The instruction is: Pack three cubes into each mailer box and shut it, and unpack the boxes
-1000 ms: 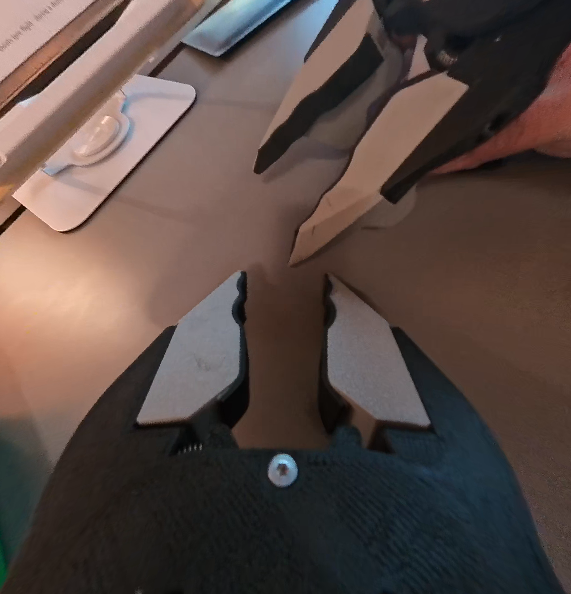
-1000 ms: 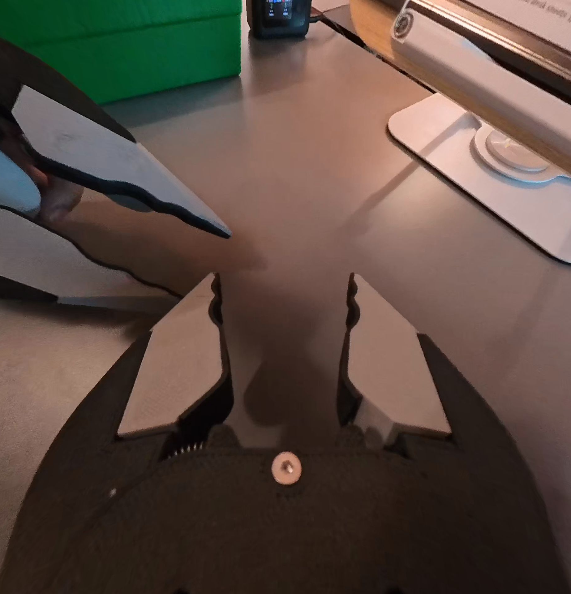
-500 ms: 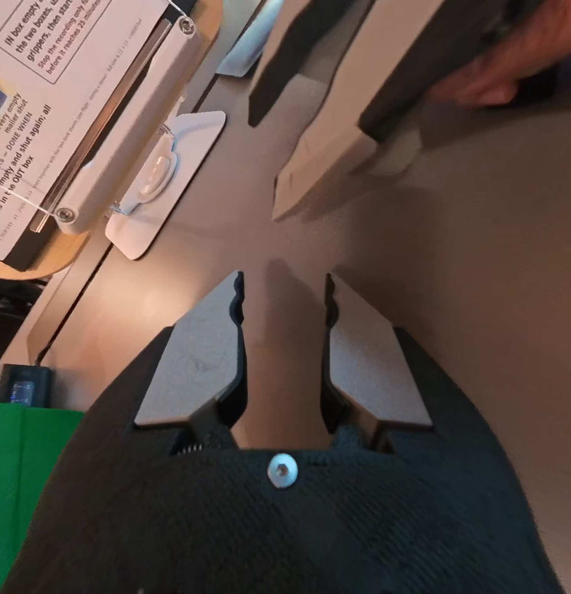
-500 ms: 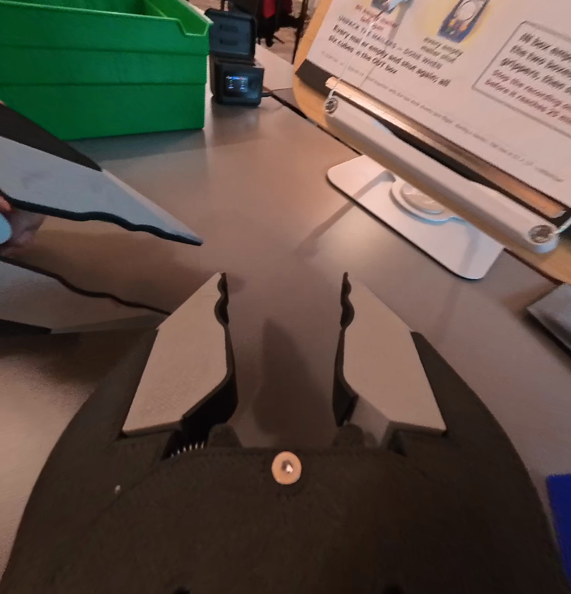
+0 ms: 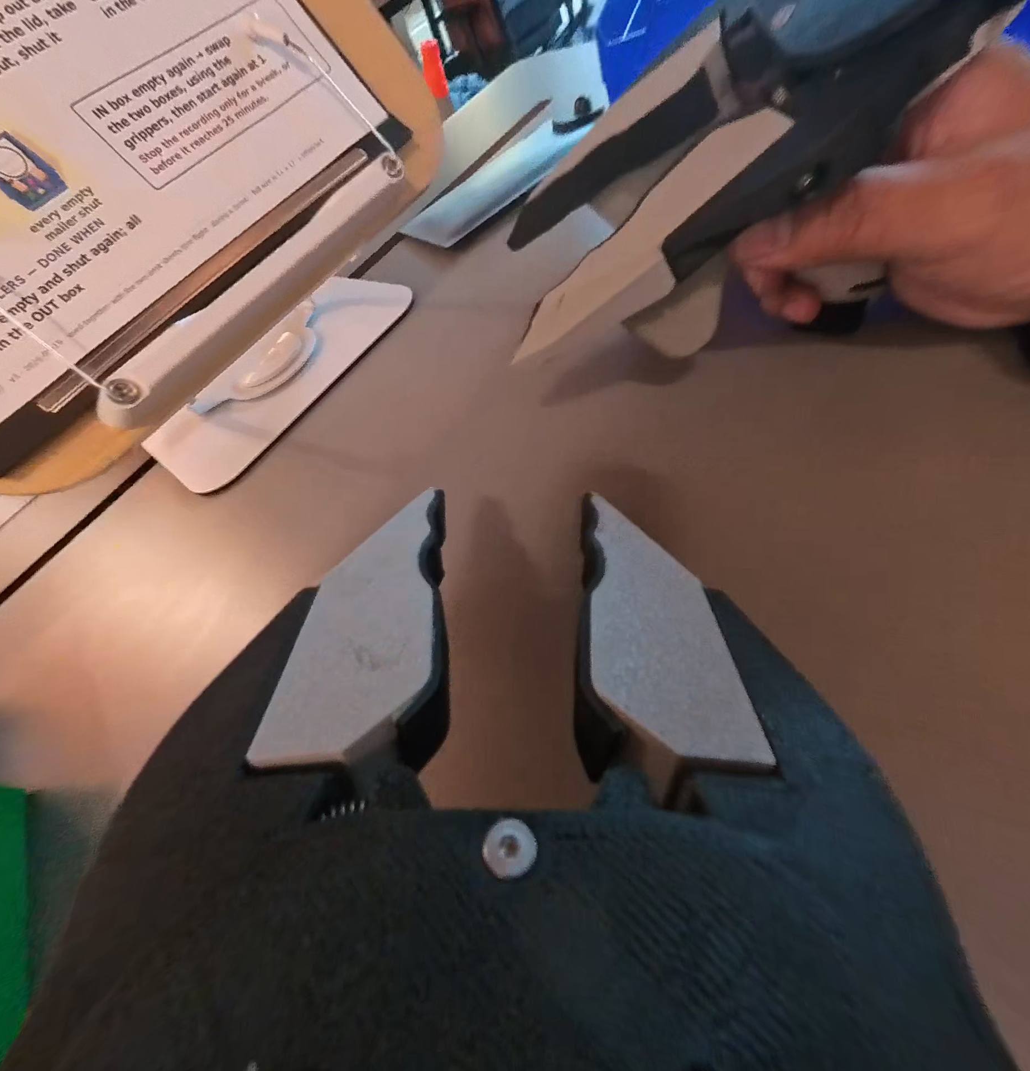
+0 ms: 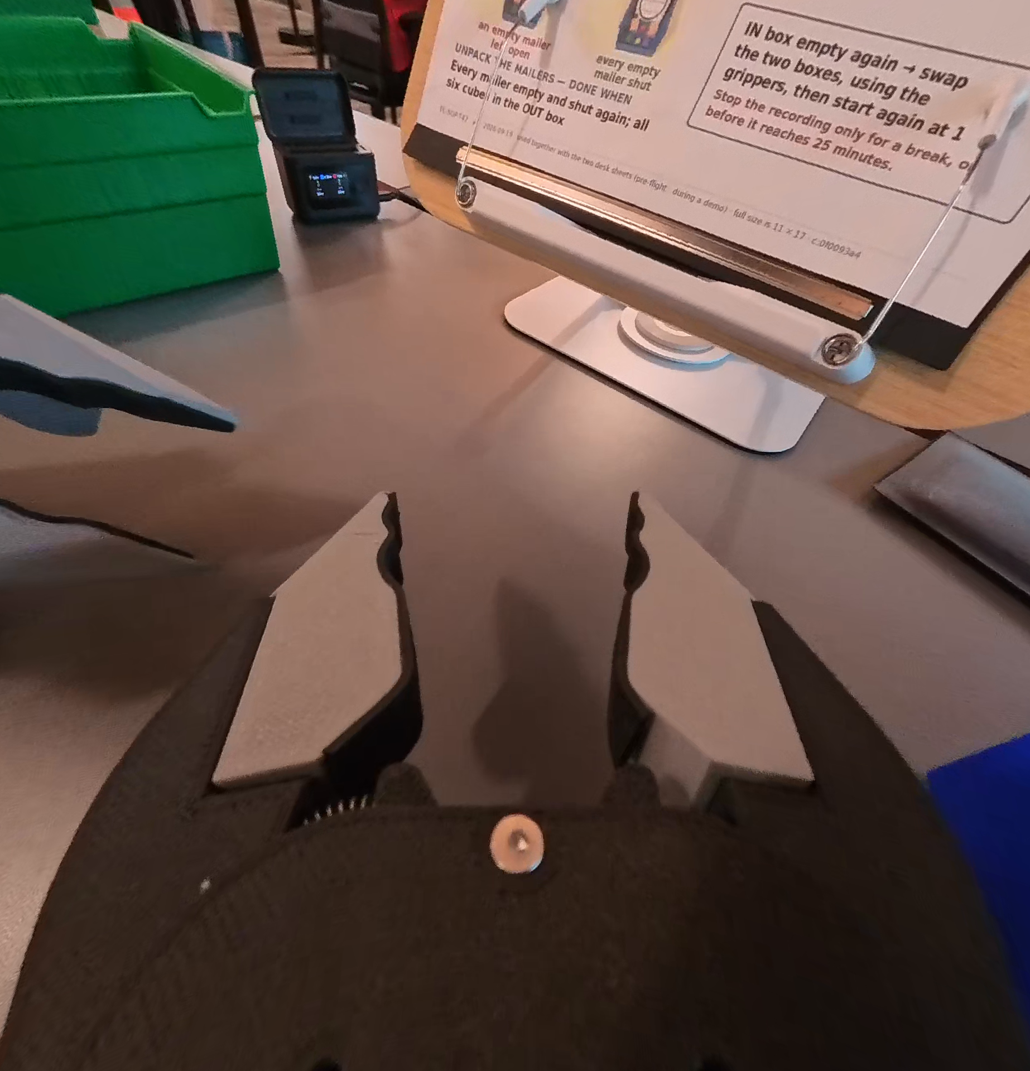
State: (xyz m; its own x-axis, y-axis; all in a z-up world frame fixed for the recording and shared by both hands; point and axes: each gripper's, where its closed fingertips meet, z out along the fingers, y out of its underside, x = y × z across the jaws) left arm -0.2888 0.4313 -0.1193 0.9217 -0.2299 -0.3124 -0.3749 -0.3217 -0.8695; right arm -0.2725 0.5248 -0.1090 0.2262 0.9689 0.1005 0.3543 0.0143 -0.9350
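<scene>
We see a grey counter (image 6: pixel 501 371) with a green bin (image 6: pixel 118 191) and a document stand (image 6: pixel 663 353); the left hand-held gripper (image 5: pixel 512 510) and the right hand-held gripper (image 6: pixel 512 510) are both parted and empty.

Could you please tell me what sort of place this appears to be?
Probably a data-recording workstation in an office or lab: a grey tabletop holds a printed instruction sheet on a white stand, stacked green plastic bins and a small black device with a lit screen.
</scene>
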